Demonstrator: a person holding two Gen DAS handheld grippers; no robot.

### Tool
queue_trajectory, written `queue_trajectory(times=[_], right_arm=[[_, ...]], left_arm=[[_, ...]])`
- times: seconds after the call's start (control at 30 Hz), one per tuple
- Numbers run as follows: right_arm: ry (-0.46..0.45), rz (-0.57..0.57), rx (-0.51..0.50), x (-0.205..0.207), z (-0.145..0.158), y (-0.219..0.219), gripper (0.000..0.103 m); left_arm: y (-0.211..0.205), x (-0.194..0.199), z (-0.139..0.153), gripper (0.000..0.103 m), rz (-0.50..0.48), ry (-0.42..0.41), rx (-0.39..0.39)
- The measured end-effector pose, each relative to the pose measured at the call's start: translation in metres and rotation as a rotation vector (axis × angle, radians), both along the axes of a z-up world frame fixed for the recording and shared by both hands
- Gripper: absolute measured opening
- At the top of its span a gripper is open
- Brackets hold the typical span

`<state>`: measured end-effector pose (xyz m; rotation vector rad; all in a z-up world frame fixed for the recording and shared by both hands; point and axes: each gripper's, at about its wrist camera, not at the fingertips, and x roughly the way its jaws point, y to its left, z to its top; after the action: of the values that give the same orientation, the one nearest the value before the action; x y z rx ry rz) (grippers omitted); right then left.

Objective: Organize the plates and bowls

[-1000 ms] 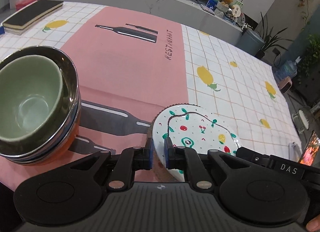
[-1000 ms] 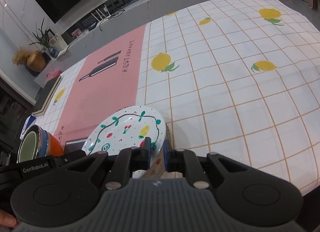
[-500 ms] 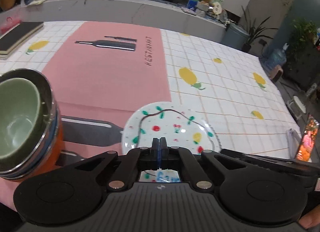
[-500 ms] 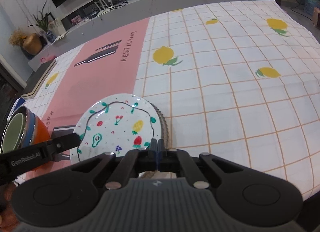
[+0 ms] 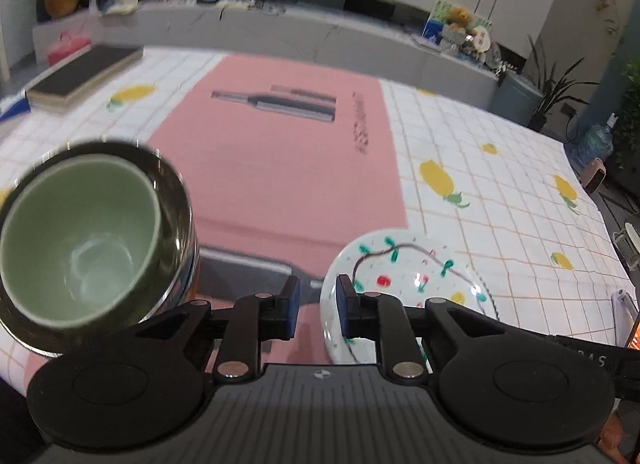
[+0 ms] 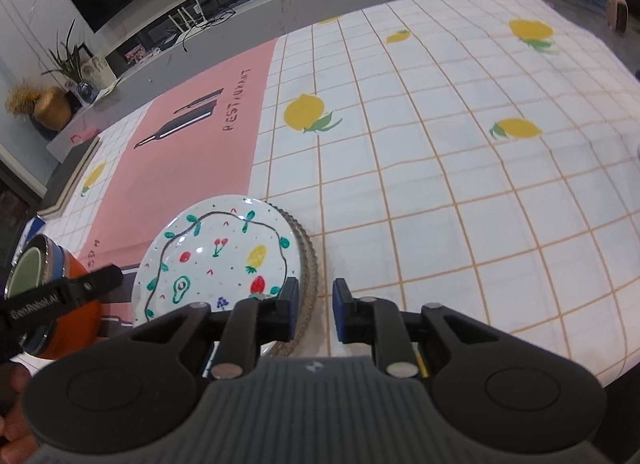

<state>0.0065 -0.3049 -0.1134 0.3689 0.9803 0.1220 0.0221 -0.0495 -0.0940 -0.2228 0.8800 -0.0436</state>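
Two matte black handheld tools fill the near edge of each view. The left tool point(image 5: 313, 308) has two dark fingers point(image 5: 289, 306) faced with blue pads, jointed links fixed by silver round screws, twin round black housings and a ribbed grey body bearing a small emblem. The right tool point(image 6: 316, 310) is built alike, with blue-padded fingers point(image 6: 342, 310). White "GenRobot.AI" lettering runs along the left tool's side in the right view. Bare skin of the left hand point(image 6: 10, 420) shows at the near left corner.
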Motion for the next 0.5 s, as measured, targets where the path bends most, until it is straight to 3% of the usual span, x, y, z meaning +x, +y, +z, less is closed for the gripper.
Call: queue_trajectory(times=[0.07,0.1,0.3,0.37,0.5], right_arm=[[0.013,-0.008,0.021,0.000,-0.001,-0.001,0.034],[0.020,-0.010,0.033,0.000,-0.002,-0.001,0.034],[0.047,-0.009,0.096,0.001,-0.006,-0.002,0.034],[0.051,0.001,0.096,0.001,-0.005,0.000,0.024],[0.058,0.011,0.083,0.002,-0.005,0.003,0.022]], left_arm=[[0.001,0.003,-0.005,0.011,-0.008,0.028,-0.023],[0.002,0.004,-0.007,0.007,-0.013,0.041,-0.032],[0.000,0.005,-0.014,0.004,-0.042,0.064,-0.055],[-0.001,0.005,-0.013,0.004,-0.045,0.064,-0.046],[-0.001,0.007,-0.013,0.004,-0.054,0.067,-0.044]])
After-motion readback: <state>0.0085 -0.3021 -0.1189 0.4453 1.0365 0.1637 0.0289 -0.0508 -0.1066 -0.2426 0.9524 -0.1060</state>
